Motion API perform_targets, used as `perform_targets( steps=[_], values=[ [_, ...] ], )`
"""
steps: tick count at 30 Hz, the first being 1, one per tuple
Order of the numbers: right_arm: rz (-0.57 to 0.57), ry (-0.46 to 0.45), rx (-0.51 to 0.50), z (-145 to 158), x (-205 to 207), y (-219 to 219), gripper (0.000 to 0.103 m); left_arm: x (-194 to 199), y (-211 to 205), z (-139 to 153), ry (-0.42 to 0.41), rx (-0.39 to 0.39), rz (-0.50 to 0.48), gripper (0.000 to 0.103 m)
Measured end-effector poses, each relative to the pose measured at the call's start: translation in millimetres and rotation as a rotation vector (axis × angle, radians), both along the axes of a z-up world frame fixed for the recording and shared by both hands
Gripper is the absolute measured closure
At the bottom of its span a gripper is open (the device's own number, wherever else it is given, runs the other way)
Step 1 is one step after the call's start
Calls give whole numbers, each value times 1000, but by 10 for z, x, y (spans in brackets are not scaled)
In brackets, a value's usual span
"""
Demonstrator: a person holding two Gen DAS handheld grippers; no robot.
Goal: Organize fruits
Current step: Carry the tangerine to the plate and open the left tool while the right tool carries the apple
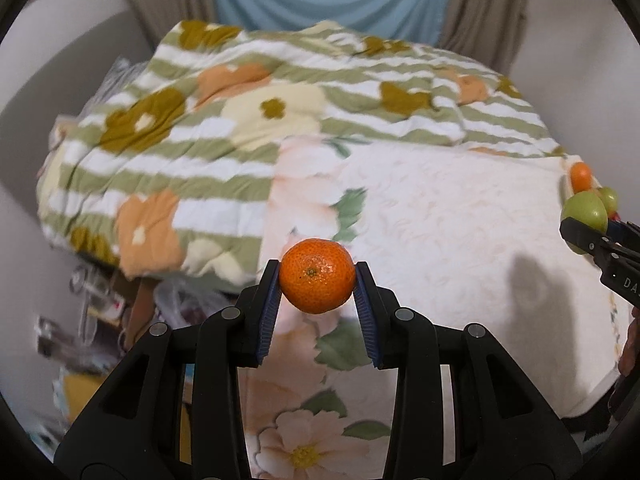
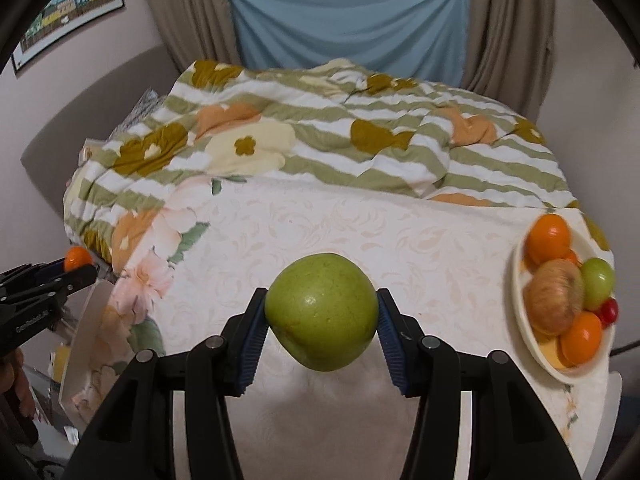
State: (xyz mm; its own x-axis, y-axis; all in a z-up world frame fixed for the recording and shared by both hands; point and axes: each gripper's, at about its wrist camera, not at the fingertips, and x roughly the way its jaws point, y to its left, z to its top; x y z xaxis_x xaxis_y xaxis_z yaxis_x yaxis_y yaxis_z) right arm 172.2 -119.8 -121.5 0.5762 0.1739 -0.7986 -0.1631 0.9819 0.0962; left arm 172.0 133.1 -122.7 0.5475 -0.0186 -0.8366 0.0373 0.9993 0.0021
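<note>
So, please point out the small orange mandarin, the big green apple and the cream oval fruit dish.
small orange mandarin [image 1: 317, 287], left wrist view, its front.
big green apple [image 2: 322, 312], right wrist view, its front.
cream oval fruit dish [image 2: 538, 354], right wrist view, near rim.

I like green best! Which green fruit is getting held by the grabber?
The big green apple, clamped between the right gripper pads above the table. The other green fruit is smaller and sits in the cream bowl with the oranges.

A floral-sheeted bed [image 2: 360, 232] carries a rumpled striped quilt [image 2: 320, 136] and a cream fruit bowl [image 2: 524, 320] at its right edge.
</note>
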Motion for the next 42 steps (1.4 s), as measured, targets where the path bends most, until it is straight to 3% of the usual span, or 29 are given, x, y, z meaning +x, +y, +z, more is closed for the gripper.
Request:
perform_targets(
  steps=[12, 19, 26, 33, 42],
  values=[
    [-220, -67, 3, 457, -335, -663, 55, 181, -759, 291, -54, -44, -260, 60],
    [-269, -87, 7, 534, -340, -1324, 55, 293, -1477, 432, -79, -60, -328, 60],
    [-242, -90, 6, 545, -186, -2026, 55, 486, -2319, 484, -84, -88, -340, 60],
    [-181, -75, 4, 434, 55, -2578, 55, 741, -3107, 283, -51, -123, -324, 60],
    [-104, -54, 22, 179, 393, -2987, 55, 957, -3669, -156, 36, -160, -307, 60]
  ],
)
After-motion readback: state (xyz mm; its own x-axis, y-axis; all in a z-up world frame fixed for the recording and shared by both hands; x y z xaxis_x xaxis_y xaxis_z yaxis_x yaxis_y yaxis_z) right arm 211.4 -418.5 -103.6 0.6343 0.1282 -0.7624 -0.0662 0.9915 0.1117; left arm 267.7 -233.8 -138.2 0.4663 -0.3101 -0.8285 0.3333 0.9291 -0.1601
